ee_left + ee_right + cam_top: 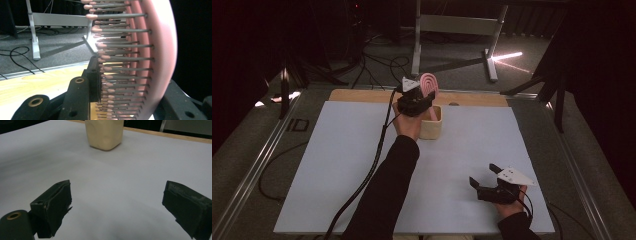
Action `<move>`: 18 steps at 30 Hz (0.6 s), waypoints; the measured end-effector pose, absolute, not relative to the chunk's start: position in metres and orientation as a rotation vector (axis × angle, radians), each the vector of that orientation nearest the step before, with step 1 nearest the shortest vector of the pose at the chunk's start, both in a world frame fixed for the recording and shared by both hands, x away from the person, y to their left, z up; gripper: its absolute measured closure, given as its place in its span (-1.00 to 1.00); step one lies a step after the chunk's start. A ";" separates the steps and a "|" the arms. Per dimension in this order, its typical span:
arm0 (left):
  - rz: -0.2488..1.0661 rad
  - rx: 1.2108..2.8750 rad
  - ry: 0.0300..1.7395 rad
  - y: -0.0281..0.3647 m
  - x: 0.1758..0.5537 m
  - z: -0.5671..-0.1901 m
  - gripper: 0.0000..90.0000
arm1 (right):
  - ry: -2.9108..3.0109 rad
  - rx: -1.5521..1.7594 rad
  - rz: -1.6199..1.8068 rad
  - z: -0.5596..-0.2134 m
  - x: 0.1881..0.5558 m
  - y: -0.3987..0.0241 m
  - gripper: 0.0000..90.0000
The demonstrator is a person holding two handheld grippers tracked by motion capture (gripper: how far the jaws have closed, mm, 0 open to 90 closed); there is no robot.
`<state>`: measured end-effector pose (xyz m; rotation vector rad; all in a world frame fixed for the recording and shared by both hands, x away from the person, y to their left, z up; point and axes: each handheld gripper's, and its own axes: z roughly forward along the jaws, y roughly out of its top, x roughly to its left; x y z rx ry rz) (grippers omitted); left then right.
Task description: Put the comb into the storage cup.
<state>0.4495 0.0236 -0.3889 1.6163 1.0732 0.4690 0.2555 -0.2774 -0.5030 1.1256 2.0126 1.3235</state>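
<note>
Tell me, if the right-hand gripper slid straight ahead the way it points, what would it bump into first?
Probably the beige cup. The right gripper has open jaws over bare white table sheet, and the cup stands ahead, slightly left of centre, so a near miss is possible.

High view above tabletop (pixel 342 165) near edge, forward-down; gripper views low, close, facing far edge; shared: beige cup (pixel 432 127).

The hairbrush (pixel 430 83) at upper centre of the high view is pink; in the left gripper view its bristles (pixel 120 45) are grey pins with pale pink tips. The holder (pixel 432 125) beneath it is cream. The bench (pixel 337 165) is pale lilac-white, with a light wooden strip (pixel 362 95) along its far edge. Both hand-held grippers, left (pixel 414 102) and right (pixel 484 180), are black, each topped by a grey plate.
</note>
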 end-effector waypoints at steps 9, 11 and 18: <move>0.470 1.625 1.079 0.021 0.449 -0.395 0.42 | 2.012 1.125 1.323 -0.503 0.255 -0.278 -0.81; 0.469 1.625 1.080 0.020 0.448 -0.396 0.42 | 2.013 1.125 1.323 -0.503 0.256 -0.278 -0.81; 0.467 1.637 1.077 0.018 0.447 -0.399 0.41 | 2.013 1.124 1.324 -0.503 0.255 -0.277 -0.81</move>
